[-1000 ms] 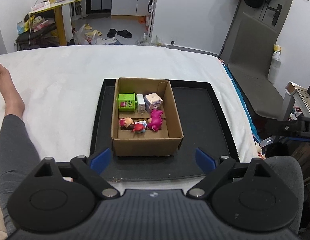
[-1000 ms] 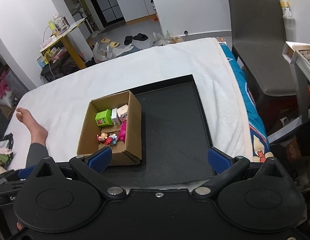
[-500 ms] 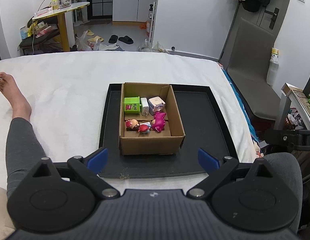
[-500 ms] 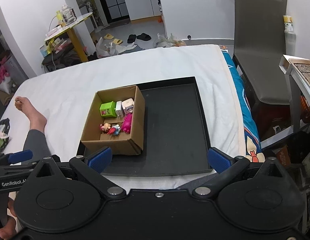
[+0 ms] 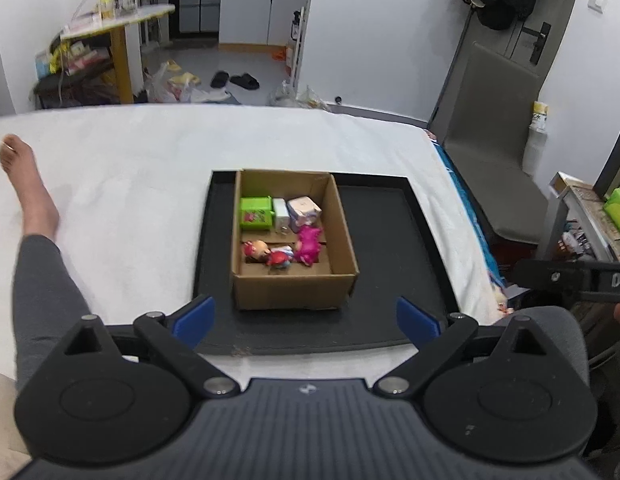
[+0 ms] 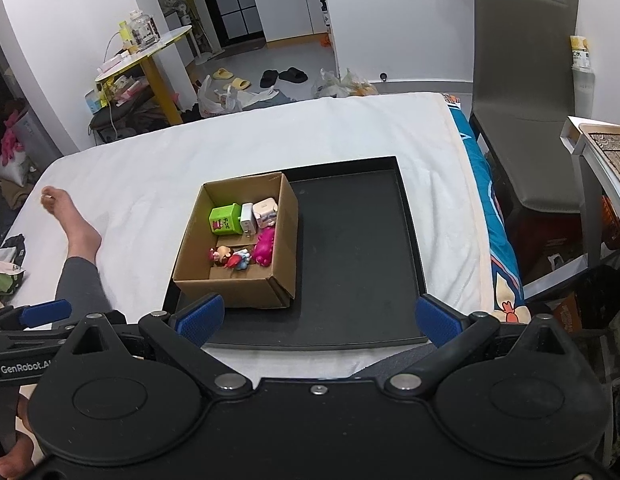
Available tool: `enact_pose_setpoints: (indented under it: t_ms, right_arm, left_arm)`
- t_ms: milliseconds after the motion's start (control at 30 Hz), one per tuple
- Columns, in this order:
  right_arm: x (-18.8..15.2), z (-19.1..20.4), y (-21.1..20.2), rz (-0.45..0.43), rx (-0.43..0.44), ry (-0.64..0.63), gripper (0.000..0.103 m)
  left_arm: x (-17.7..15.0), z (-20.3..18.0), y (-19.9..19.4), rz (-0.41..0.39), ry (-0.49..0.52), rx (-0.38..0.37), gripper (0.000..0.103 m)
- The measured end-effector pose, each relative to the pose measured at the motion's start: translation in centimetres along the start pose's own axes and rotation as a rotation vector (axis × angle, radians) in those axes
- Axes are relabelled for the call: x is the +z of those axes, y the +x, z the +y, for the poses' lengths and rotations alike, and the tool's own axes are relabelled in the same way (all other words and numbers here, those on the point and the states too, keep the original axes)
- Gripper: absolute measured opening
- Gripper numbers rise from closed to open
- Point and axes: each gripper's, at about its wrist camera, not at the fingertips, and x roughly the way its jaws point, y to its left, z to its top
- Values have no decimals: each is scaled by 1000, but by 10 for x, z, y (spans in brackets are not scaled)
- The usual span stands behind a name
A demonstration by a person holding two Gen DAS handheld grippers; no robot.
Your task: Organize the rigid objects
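Blue-padded and spread wide, our left gripper (image 5: pixel 304 320) and right gripper (image 6: pixel 316 318) hold nothing at the bottom of each frame — jaws open. Beyond them, mid-frame, the cardboard box (image 5: pixel 294 288) sits on the black tray (image 5: pixel 390 240) with the green cube (image 5: pixel 255 213), white blocks (image 5: pixel 296 213) and figurines (image 5: pixel 284 250) inside. We judge sorting essentially done — the tray holds nothing loose.

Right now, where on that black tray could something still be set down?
The black tray is bare right of the cardboard box, out to its right rim. A thin strip lies before the box. Inside the box it's crowded: green cube, pink toy, figurines.
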Motion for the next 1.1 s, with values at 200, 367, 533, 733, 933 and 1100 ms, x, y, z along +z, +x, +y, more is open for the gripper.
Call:
enact_pose_setpoints:
  t_ms: [200, 367, 533, 733, 933, 1100]
  right_arm:
    - [0, 0, -4, -1, 23, 5, 103]
    - [0, -4, -6, -10, 25, 35, 103]
    - [1, -8, -2, 3, 13, 44, 103]
    - [-3, -5, 1, 13, 4, 31, 103]
    - [-3, -5, 4, 20, -2, 27, 103]
    - [-4, -5, 5, 22, -10, 24, 103]
  left_arm:
    - [-1, 0, -1, 5, -2, -10, 97]
    - [-3, 1, 3, 17, 3, -13, 97]
    - [-4, 5, 7, 27, -5, -5, 97]
    - [-6, 6, 7, 29, -5, -6, 97]
    - [-6, 6, 9, 32, -9, -12, 97]
    - [-6, 6, 10, 34, -6, -13, 97]
